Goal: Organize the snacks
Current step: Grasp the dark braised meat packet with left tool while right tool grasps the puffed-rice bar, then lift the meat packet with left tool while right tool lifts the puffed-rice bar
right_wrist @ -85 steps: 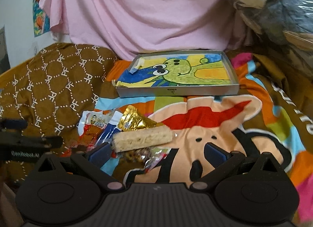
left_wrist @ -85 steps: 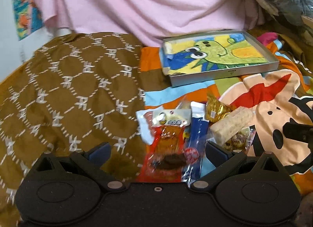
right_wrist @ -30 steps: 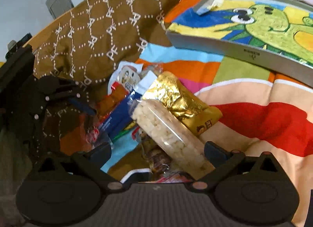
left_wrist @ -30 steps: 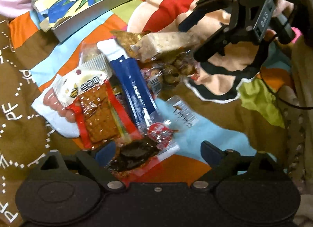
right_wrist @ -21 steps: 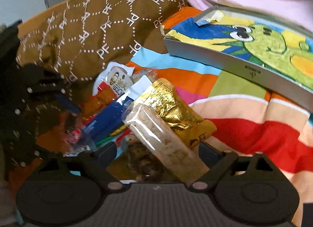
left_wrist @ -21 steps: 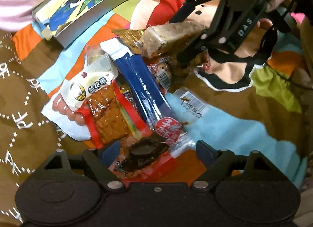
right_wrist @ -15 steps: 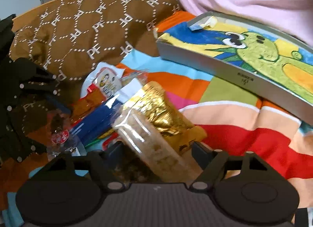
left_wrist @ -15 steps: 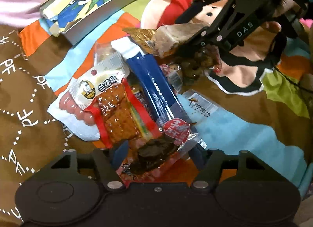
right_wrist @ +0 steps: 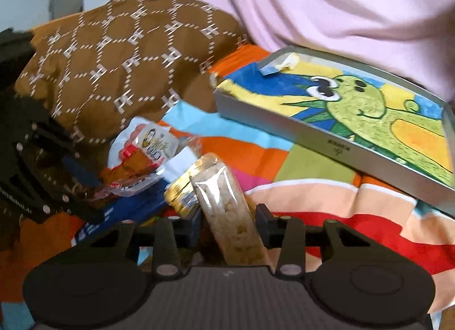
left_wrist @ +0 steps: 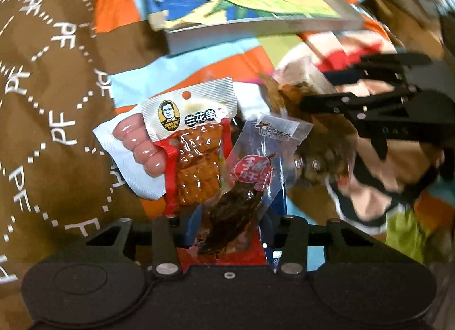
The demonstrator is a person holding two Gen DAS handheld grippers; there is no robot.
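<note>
My left gripper (left_wrist: 229, 223) is shut on a clear packet of dark dried meat with a red label (left_wrist: 244, 185) and holds it up. Behind it lie a red tofu-snack packet (left_wrist: 196, 165), a sausage packet (left_wrist: 136, 153) and a blue wrapper. My right gripper (right_wrist: 227, 223) is shut on a clear-wrapped rice cracker bar (right_wrist: 227, 204); a gold foil packet (right_wrist: 182, 190) sits beside it. The right gripper also shows in the left wrist view (left_wrist: 369, 108), to the right of the pile. The grey tray with the green cartoon lining (right_wrist: 335, 150) lies beyond, with no snacks in it.
A brown patterned cushion (right_wrist: 119, 68) rises to the left of the pile. A pink cloth (right_wrist: 312, 2) hangs behind the tray. The bright cartoon bedspread (right_wrist: 327, 204) covers the surface between the pile and the tray.
Both grippers have closed: the left on the dried meat packet, the right on the rice cracker bar. Both packets are lifted off the pile and both views have tilted up toward the tray.
</note>
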